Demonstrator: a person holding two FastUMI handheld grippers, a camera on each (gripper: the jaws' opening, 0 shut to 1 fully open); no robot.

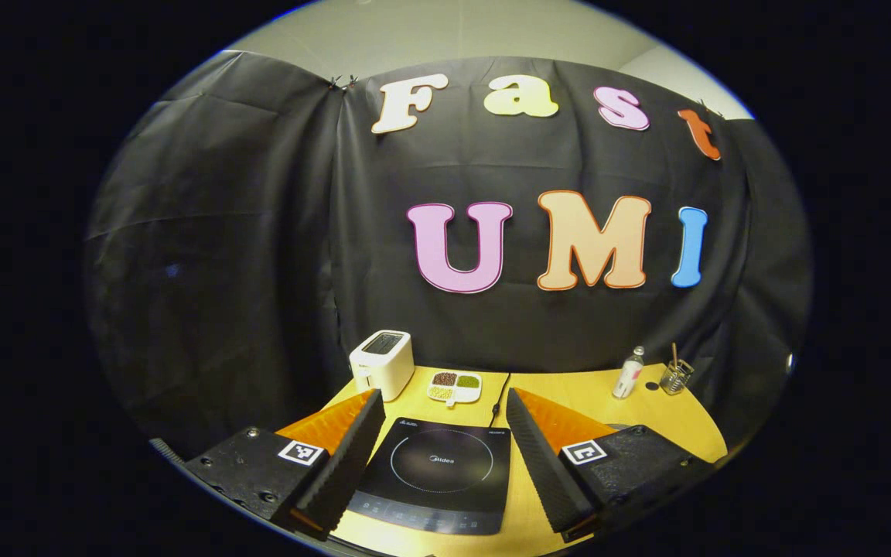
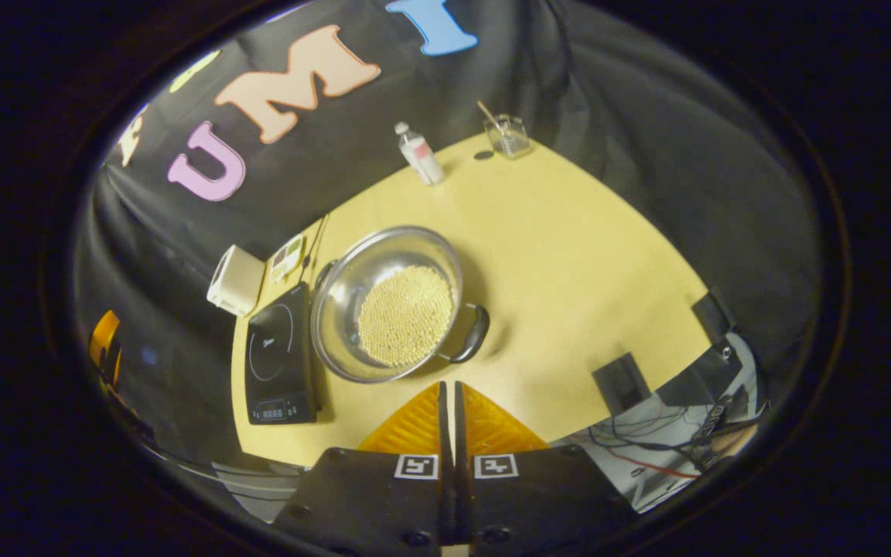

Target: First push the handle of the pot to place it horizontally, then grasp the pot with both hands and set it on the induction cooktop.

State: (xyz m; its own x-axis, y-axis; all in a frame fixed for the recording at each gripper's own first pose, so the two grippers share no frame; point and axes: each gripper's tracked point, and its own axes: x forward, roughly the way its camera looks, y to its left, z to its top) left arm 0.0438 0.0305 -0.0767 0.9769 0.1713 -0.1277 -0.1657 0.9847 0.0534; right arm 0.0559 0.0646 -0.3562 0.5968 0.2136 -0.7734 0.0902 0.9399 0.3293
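Note:
A steel pot (image 2: 353, 298) with pale beans in it stands on the yellow table (image 2: 569, 255), just right of the black induction cooktop (image 2: 279, 352). One dark loop handle (image 2: 472, 334) points toward my right gripper and the other handle (image 2: 324, 272) sits on the far side. My right gripper (image 2: 449, 385) hovers above the table's near edge, shut and holding nothing, with its tips a little short of the near handle. My left gripper (image 1: 444, 394) is open, and the cooktop (image 1: 438, 464) lies below between its fingers, untouched.
A white toaster (image 1: 382, 362) and a small divided dish (image 1: 455, 385) stand behind the cooktop. A bottle (image 2: 420, 155) and a glass with sticks (image 2: 509, 135) sit at the far right corner. Black blocks (image 2: 622, 381) and loose cables (image 2: 670, 441) lie near the right edge.

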